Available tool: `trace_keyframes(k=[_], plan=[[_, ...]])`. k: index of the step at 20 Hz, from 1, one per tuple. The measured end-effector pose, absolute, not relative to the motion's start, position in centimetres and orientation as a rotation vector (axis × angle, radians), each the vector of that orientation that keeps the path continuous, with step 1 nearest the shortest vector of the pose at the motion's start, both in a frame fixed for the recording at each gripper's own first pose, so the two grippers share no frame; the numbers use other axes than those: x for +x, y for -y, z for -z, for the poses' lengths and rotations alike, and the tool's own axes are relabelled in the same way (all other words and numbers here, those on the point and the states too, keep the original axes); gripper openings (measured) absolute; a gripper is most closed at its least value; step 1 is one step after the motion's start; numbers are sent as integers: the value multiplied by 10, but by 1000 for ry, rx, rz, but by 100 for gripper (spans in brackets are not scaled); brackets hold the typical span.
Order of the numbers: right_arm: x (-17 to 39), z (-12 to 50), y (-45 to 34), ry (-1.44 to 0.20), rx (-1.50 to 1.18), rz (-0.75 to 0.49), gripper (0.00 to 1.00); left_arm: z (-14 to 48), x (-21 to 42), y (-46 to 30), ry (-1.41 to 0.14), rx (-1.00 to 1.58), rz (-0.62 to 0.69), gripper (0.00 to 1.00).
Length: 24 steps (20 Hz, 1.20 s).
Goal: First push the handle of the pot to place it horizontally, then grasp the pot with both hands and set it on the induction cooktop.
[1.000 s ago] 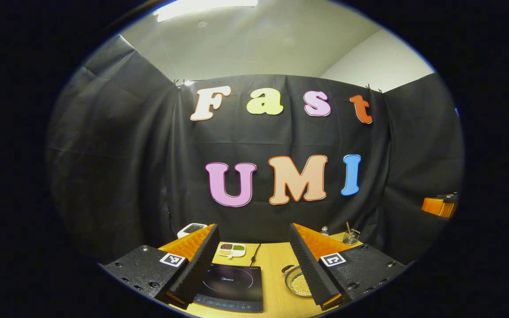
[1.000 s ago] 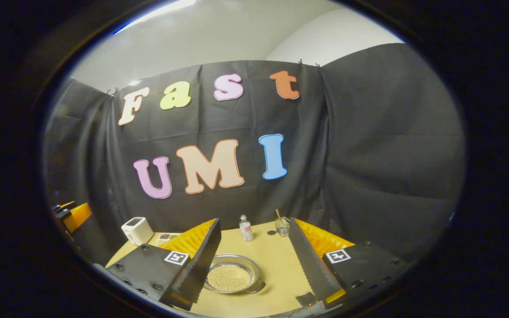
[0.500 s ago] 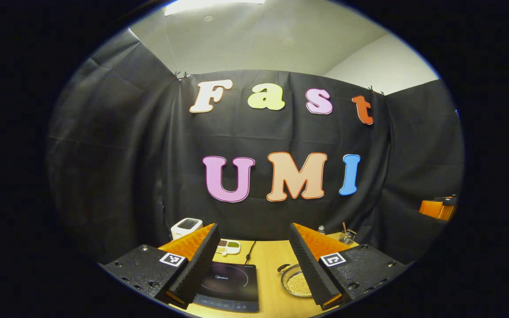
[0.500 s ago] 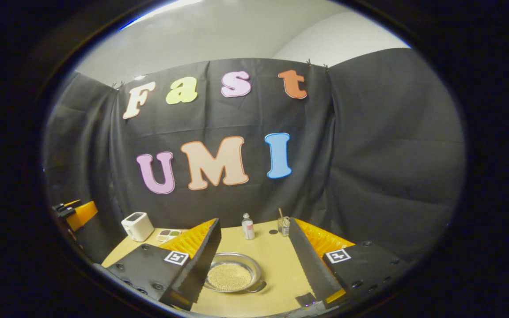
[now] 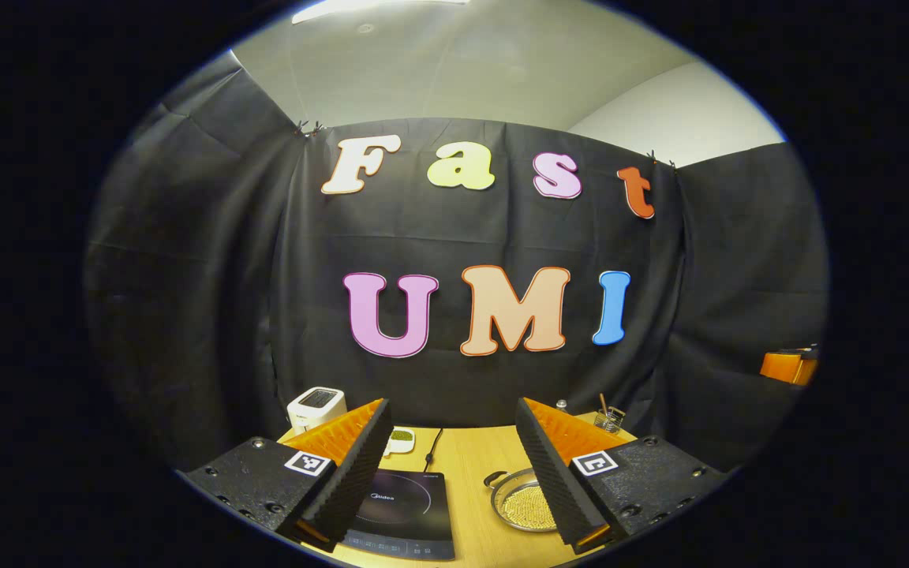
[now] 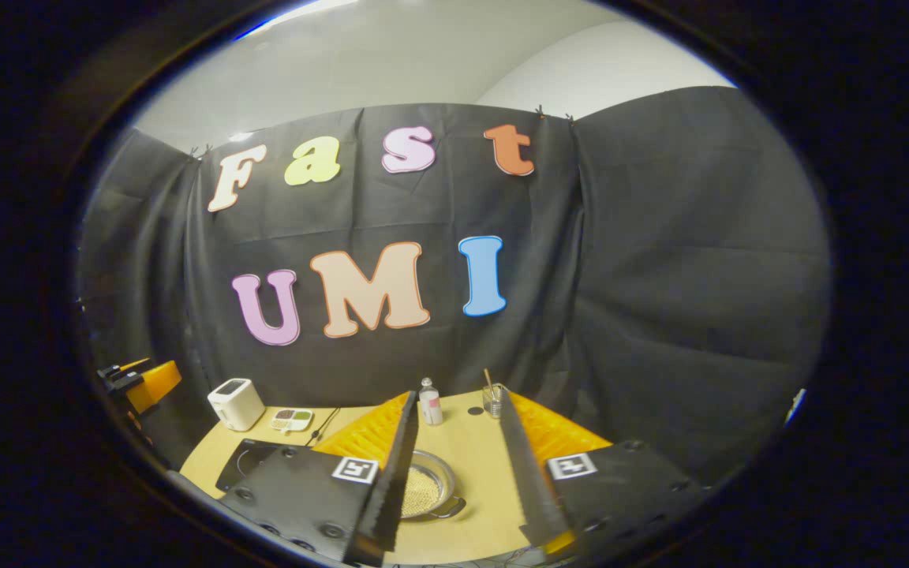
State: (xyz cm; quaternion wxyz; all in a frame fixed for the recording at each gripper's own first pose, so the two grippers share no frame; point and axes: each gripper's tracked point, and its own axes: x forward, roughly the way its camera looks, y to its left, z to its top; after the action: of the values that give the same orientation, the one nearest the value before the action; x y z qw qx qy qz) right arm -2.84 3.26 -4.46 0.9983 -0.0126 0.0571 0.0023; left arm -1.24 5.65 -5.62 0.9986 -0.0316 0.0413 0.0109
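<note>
right gripper fingers narrowed over the pot, left gripper view shifted slightly

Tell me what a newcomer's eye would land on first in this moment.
Probably the shallow metal pot of pale beads on the wooden table, seen between the right tool's spread fingers. In the left gripper view the black induction cooktop lies to the pot's left, ahead of the open left tool. Both tools are apart from the pot.

Cloth-walled recording booth with a kitchen-style table.
</note>
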Motion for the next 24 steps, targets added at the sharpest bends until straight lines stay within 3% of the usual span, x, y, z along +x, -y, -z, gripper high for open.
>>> trace_keyframes(k=[1, 4, 7, 8, 13, 14, 16, 23, 24], plan=[[-29, 47, -34, -118, -29, -7, 49, 57, -13, -58, -86, -64, -22, 92], [-28, 53, -41, -127, -35, -21, 15, 61, -16, -62, -95, -61, -29, 95], [-29, 57, -49, -139, -57, -40, 14, 63, -19, -70, -92, -45, -47, 95], [-29, 58, -52, -138, -73, -46, 3, 63, -20, -71, -90, -42, -49, 92], [-40, 58, -64, -131, -109, -68, 7, 64, -24, -79, -86, -56, -72, 95], [-35, 61, -69, -142, -91, -95, 2, 63, -26, -81, -84, -55, -79, 95], [-25, 68, -70, -156, -74, -106, 2, 63, -29, -85, -84, -48, -93, 92], [-29, 125, -77, -308, -60, -142, 2, 70, -41, -96, -98, -31, -131, 95], [-31, 136, -78, -336, -59, -143, 2, 70, -42, -99, -100, -26, -136, 92]])
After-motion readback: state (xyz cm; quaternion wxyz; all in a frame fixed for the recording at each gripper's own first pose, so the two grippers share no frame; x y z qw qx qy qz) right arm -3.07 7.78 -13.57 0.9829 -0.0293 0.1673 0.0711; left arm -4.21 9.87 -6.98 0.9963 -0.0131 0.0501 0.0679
